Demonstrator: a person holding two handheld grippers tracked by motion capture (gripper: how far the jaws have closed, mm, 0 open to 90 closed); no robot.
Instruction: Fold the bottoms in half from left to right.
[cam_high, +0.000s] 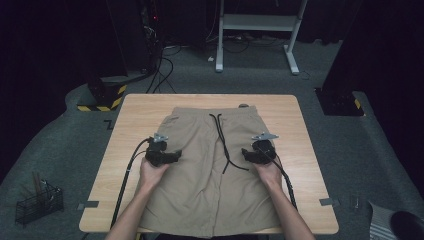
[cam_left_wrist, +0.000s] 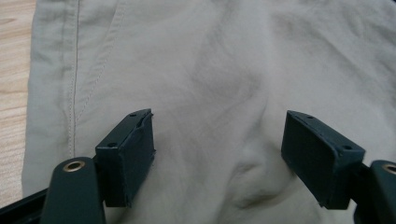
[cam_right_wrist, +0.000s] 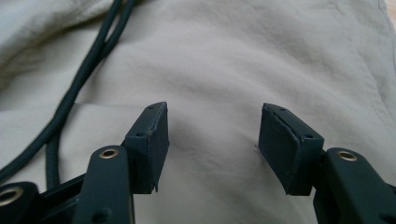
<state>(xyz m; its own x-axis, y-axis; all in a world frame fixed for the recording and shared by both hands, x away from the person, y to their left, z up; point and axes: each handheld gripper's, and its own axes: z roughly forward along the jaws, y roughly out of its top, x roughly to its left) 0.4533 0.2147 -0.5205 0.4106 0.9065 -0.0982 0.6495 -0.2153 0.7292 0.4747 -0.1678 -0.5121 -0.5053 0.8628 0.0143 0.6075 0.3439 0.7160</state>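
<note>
Two hand-held grippers hovered over khaki shorts spread flat on a wooden table.

The shorts (cam_high: 210, 170) lay in the middle of the table (cam_high: 295, 125), long axis running from 12 to 6 o'clock, waistband at 12 and leg hems at 6, by the person's edge. A black drawstring (cam_high: 222, 142) trailed from the waist toward 6. The left gripper (cam_high: 161, 154) sat toward 9 o'clock over the cloth, the right gripper (cam_high: 259, 152) toward 3. Both had their jaws spread wide above the fabric, pinching nothing.
</note>
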